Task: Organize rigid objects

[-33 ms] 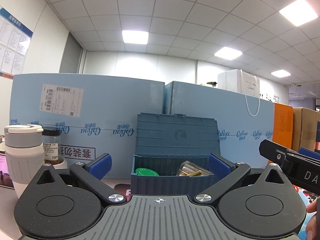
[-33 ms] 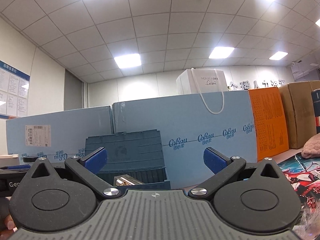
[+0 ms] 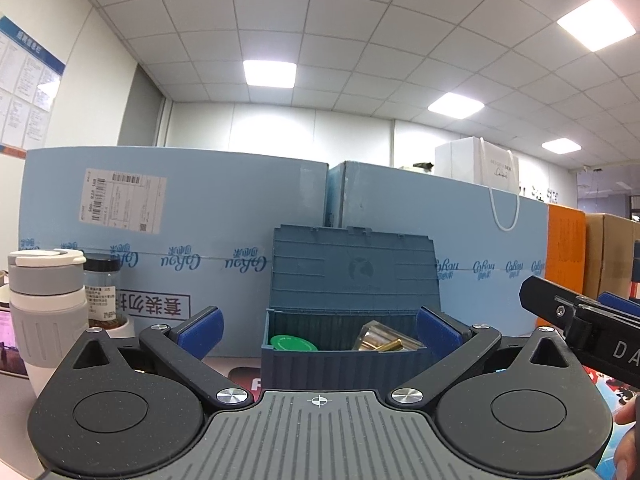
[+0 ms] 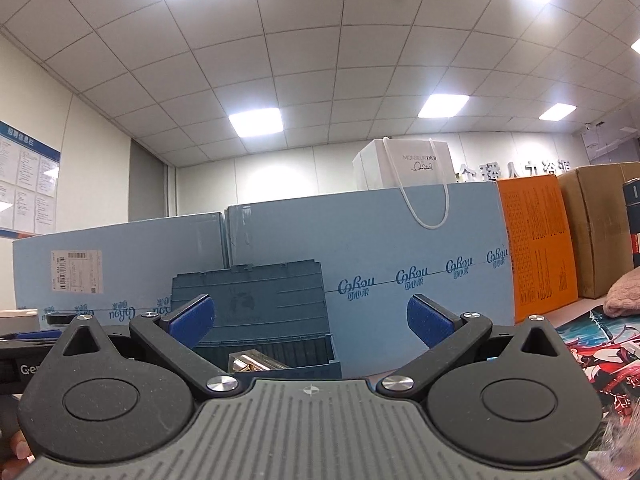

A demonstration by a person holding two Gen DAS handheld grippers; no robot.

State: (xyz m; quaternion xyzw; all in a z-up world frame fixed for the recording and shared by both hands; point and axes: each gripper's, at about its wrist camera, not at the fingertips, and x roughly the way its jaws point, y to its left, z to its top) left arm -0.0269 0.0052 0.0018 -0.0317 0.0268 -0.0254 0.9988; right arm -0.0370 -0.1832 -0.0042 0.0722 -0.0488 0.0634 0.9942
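**Both claws empty, facing the open blue box**

On the far left of the left wrist view stands a white and grey tumbler (image 3: 48, 312), upright on the bench (image 3: 12, 408), with a clear jar (image 3: 101, 292) with a black cap just behind it to the right. These look like the rigid things not yet put away, and they lie to the left of the left claw (image 3: 318, 326), off its centre line; the tumbler's long axis is vertical.

The left claw's blue fingers are spread wide apart with nothing between them. Straight ahead of it, framed between the fingers, sits the blue box (image 3: 348, 354) with its lid raised against the light blue boards (image 3: 180, 216) behind. Inside the box show a green lid (image 3: 293, 343) on the left and a clear case of gold pieces (image 3: 384, 338) on the right.

The right claw (image 4: 310, 316) is likewise spread wide and holds nothing. From its camera the box sits ahead and to the left, so the left claw is lined up with the box more squarely, and is also the nearer one to the tumbler and jar. To reach either, I judge the left claw must swing left and close across an upright body.

Counted: one tumbler, one jar, one box, two items seen inside it, two claws. A white paper bag (image 4: 404, 164) sits on top of the boards; an orange carton (image 4: 536, 248) and a brown carton (image 4: 600, 232) stand at the right, with a printed mat (image 4: 600, 344) below them.
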